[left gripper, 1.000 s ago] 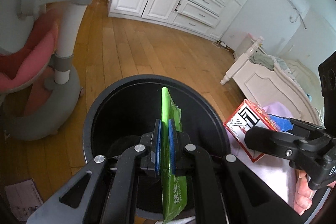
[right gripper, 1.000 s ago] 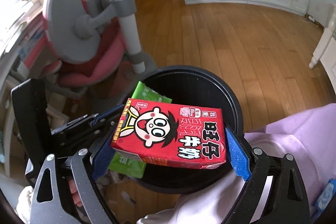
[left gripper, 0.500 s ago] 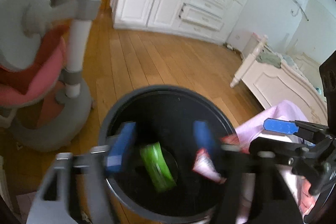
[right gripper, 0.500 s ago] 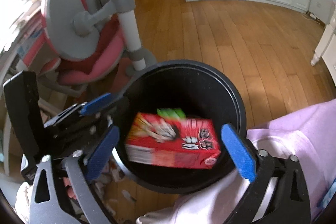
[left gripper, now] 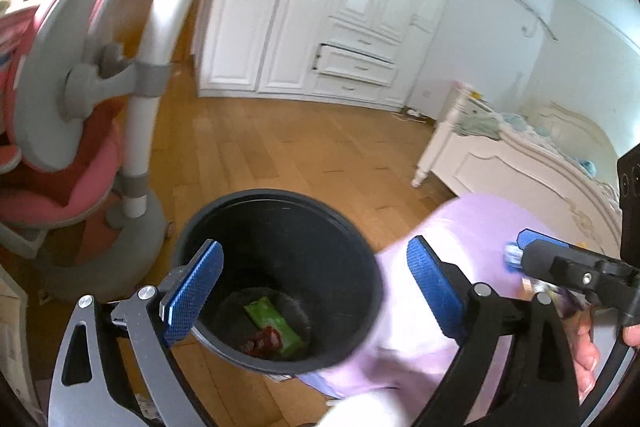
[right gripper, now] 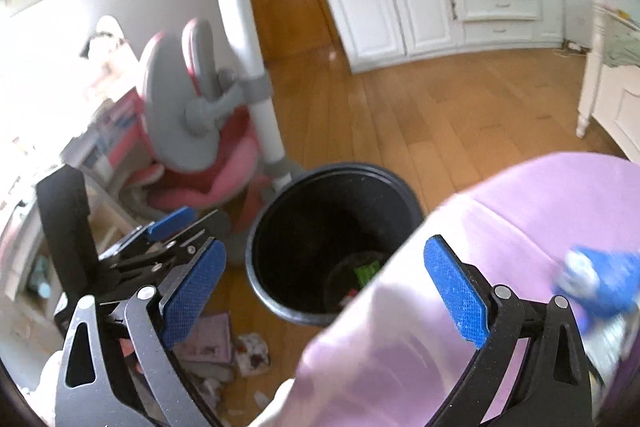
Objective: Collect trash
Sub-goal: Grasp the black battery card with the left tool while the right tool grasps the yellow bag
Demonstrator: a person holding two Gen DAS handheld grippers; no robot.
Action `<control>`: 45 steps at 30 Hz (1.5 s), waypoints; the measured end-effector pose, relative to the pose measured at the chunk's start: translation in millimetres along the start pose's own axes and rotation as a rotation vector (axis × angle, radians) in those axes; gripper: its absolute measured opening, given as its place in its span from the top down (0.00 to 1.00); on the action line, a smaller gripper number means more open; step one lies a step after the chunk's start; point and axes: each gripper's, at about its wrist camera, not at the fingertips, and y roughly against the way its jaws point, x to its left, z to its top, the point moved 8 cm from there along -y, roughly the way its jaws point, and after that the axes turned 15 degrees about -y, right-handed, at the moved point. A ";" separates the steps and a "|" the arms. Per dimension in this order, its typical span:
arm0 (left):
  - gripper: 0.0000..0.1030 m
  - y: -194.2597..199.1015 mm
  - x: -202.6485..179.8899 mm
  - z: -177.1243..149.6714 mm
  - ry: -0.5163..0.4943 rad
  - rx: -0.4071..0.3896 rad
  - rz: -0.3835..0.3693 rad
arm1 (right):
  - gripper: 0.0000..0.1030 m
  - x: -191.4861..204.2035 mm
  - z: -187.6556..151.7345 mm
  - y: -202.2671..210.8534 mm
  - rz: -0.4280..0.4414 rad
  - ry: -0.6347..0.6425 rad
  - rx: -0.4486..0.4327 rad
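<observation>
Left wrist view first: my left gripper (left gripper: 314,291) has its blue-padded fingers (left gripper: 192,293) spread wide with nothing between them, hanging over the round black plastic trash bin (left gripper: 208,223) on the wooden plank floor (left gripper: 280,155). At the bottom of the bin I see the flat green snack wrapper (left gripper: 274,323) lying flat, and the red milk carton (left gripper: 264,341) touching its near end. My right gripper (right gripper: 324,291) is likewise spread apart and empty; from its camera the bin's mouth sits just left of a lilac-clad leg (right gripper: 500,227), which hides part of the rim. A sliver of the green wrapper shows inside. Beside the bin stands a pink and grey desk chair (left gripper: 60,99). Scraps of paper litter (right gripper: 224,343) lie on the floor near the bin.
</observation>
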 end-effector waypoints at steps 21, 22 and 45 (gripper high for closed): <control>0.05 -17.0 -249.2 -14.5 -0.362 0.090 -0.316 | 0.05 -234.8 -90.0 231.9 -0.341 -0.285 -0.353; 0.05 -19.8 -255.1 -15.0 -0.365 0.098 -0.320 | 0.05 -246.5 -89.8 236.9 -0.354 -0.305 -0.362; 0.42 -69.7 -276.3 -35.8 -0.398 0.264 -0.328 | 0.52 -420.3 -2.7 186.1 -0.711 -0.176 -0.129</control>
